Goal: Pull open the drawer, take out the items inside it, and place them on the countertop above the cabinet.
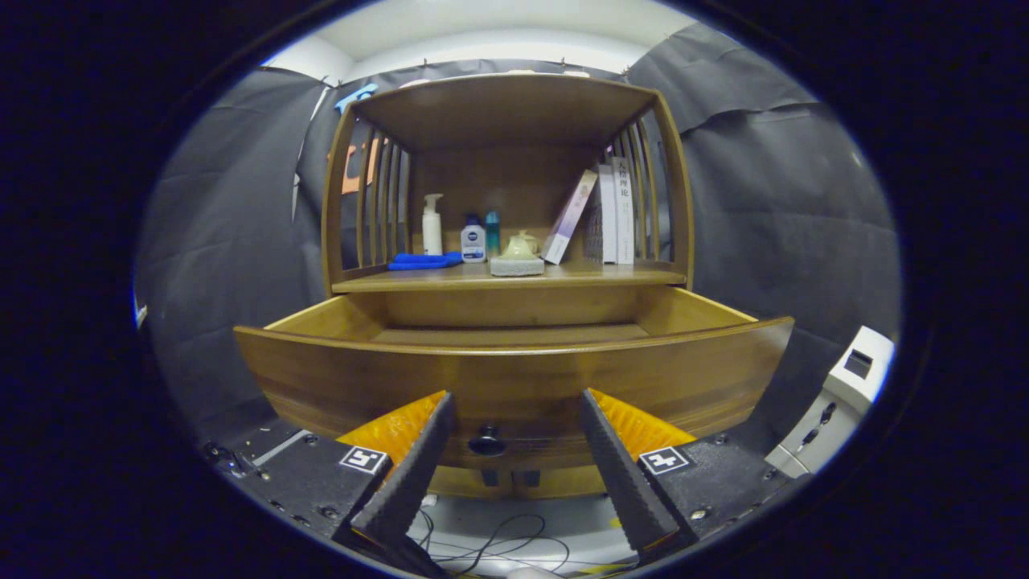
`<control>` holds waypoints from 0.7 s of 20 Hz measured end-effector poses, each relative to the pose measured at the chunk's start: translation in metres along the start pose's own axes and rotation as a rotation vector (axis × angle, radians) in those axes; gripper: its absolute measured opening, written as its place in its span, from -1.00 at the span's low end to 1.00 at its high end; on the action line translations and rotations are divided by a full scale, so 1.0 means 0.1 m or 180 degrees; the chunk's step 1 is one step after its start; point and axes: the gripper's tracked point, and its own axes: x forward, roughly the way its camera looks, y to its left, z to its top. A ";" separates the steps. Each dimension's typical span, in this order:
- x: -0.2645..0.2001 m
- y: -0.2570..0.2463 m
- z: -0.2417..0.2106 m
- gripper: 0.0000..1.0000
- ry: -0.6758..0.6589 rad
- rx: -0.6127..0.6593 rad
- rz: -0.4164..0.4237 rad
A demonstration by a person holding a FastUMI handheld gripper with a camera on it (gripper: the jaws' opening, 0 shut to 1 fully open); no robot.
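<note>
1. The gripper (514, 406) sits just in front of the drawer (514, 378), its fingers (418, 458) spread wide and holding nothing.
2. The drawer's dark round knob (486, 441) lies in the gap between the fingers, touched by neither.
3. The drawer is pulled out from the wooden cabinet (506, 121); its curved front panel is nearest, and the bare wooden floor of the drawer shows behind it. I cannot tell whether anything lies in the near part, hidden by the front panel.
4. On the table (450, 281) above the drawer, from left to right: a folded blue cloth (424, 260), a white pump bottle (432, 225), a small white bottle with a blue cap (473, 239), a teal bottle (492, 233), a pale teapot on a tray (517, 257), and books (603, 213), one leaning left against the upright ones.
5. Cables (490, 543) lie on the floor below, and a white device (840, 402) stands to the near right.
</note>
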 end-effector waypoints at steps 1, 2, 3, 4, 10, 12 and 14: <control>0.01 0.02 -0.03 0.98 0.0017 -0.0015 -0.0002; 0.03 0.03 -0.05 0.98 0.0045 -0.0026 -0.0031; 0.03 0.02 -0.05 0.98 0.0031 -0.0045 -0.0071; 0.05 0.03 -0.05 0.98 0.0027 -0.0068 -0.0101; 0.07 0.09 -0.03 0.95 0.0028 -0.0045 -0.0122; 0.11 0.08 -0.03 0.95 0.0047 0.0006 -0.0089; 0.18 0.06 -0.02 0.95 0.0077 0.0024 -0.0105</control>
